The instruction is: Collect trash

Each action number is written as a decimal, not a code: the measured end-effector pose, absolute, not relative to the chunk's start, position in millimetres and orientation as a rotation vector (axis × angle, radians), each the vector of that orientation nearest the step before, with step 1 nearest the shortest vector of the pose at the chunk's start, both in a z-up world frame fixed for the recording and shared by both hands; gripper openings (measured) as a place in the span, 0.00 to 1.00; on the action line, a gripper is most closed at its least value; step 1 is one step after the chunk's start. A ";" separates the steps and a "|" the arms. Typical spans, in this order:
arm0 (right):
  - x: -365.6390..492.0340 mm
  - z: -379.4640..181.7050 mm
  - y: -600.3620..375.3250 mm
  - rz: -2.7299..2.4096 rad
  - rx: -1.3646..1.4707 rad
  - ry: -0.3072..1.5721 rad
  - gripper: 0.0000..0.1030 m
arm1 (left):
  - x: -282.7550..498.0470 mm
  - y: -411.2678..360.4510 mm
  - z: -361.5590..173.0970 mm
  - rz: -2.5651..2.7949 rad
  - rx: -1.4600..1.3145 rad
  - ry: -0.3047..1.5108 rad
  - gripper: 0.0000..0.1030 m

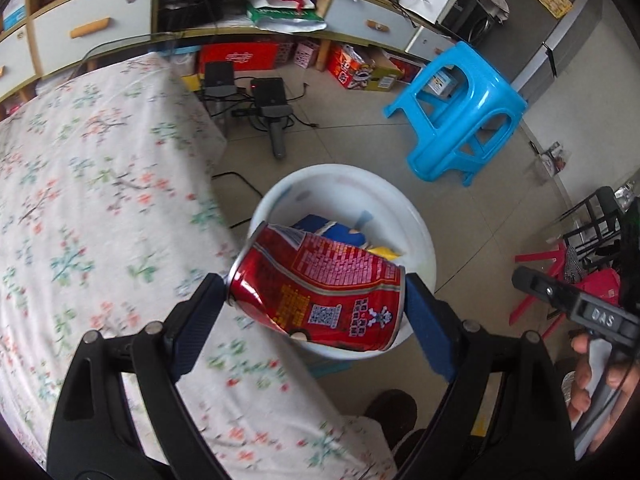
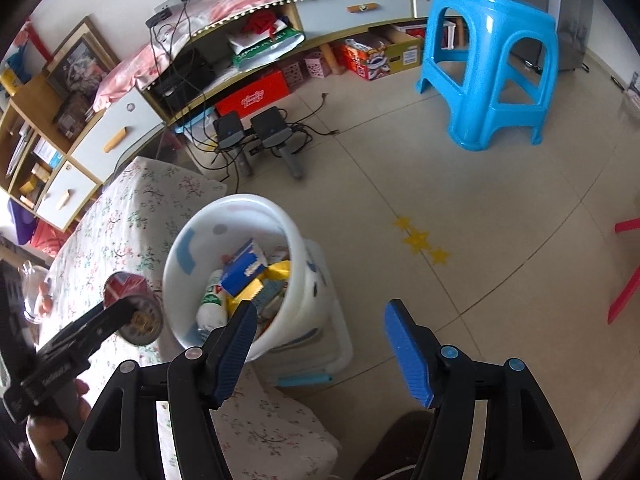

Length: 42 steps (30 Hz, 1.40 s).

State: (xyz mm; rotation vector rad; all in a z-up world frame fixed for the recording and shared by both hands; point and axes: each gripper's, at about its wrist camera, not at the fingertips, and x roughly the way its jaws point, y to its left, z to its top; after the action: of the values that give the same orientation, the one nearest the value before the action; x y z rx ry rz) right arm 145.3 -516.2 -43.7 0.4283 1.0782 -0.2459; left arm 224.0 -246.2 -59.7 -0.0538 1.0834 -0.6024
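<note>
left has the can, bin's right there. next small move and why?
Probably carry the left gripper a little further over the white bin, then open. It is shut on the dented red can, but the right wrist view shows the can beside the rim, over the floral tablecloth. The right gripper is open, holding nothing.

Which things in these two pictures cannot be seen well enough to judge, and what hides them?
- White bin, left wrist view: the red can in the left gripper covers most of its contents.
- Can, right wrist view: only one end shows; a gripper finger crosses it.
- Can's small print, left wrist view: too small to read.
- Bin bottom, right wrist view: buried under trash.
- Right gripper: open, holds nothing.
</note>
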 end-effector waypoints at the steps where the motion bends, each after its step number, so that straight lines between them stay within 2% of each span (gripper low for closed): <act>1: 143.4 -43.5 -519.0 -0.251 0.433 1.076 0.66 | 225.2 -249.3 -59.7 -0.611 -0.056 1.078 0.86; 5: 138.9 -41.9 -526.3 -0.265 0.448 1.065 0.66 | 225.9 -258.8 -52.7 -0.654 -0.059 1.015 0.88; 7: 138.3 -40.9 -528.5 -0.270 0.454 1.060 0.67 | 223.1 -260.3 -48.7 -0.643 -0.028 1.005 0.95; 15: 138.6 -35.3 -517.9 -0.259 0.451 1.044 0.68 | 207.3 -221.8 -34.5 -0.556 0.022 1.001 0.99; 30: 107.2 -8.8 -426.7 -0.096 0.334 0.968 0.72 | 132.6 -113.0 -12.1 -0.333 0.005 0.911 0.99; 37: 73.9 -0.1 -367.0 -0.002 0.135 0.910 0.80 | 92.6 -77.1 -15.8 -0.207 -0.022 0.893 0.99; 42: 52.4 0.1 -349.0 0.012 0.144 0.853 0.83 | 67.8 -63.5 -10.2 -0.147 -0.035 0.862 0.99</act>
State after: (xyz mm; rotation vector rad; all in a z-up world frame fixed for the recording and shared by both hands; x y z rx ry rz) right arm 52.4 -349.0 0.1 0.1443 0.8533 0.0119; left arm 67.8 -63.5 -10.2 -0.0348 0.8624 -0.1465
